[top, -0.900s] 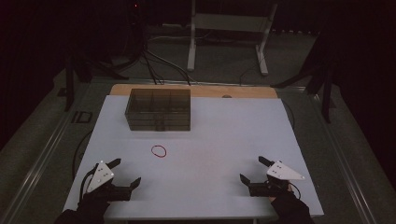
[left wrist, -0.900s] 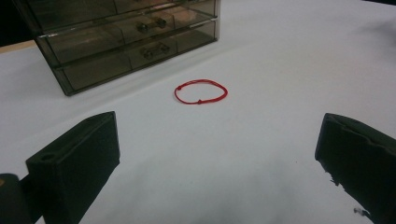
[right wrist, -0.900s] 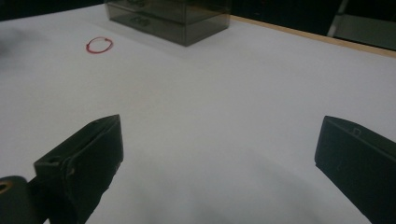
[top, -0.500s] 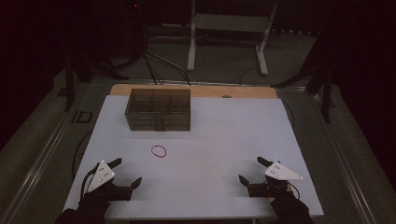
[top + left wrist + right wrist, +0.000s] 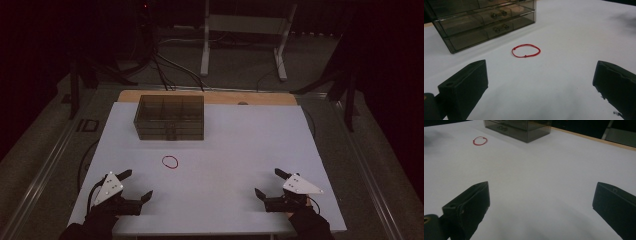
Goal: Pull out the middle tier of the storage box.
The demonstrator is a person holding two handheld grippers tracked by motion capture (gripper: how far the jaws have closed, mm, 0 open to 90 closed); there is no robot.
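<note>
1. Left tongs (image 5: 134, 185) sit low at the near left corner of the white worktop (image 5: 235, 150), held in a dark-gloved hand (image 5: 97, 217). Jaws stand wide apart, nothing between them (the left gripper view shows bare white surface in the gap).
2. Right tongs (image 5: 266, 182) sit at the near right side of the worktop, also in a gloved hand (image 5: 305, 222). Jaws likewise spread wide, nothing between them.
3. Red string loop (image 5: 170, 161) lies flat on the worktop, left of centre, apart from both tongs and nearer the left pair. In the left gripper view the loop (image 5: 526, 50) lies ahead, roughly centred between the two jaws; a small knot shows on its near edge.
4. Smoked-plastic drawer organiser (image 5: 170, 116) stands at the far left part of the worktop, beyond the loop and not touching it. Its drawers look pushed in (small metal handles visible on the fronts in the left gripper view).
5. In the right gripper view the loop (image 5: 480, 141) appears far off at upper left, with the organiser (image 5: 521, 128) behind it.
6. Wooden strip (image 5: 260, 98) runs along the far edge of the white sheet. Room beyond is dark; a pale stand frame (image 5: 245, 30) and cables on the floor.
</note>
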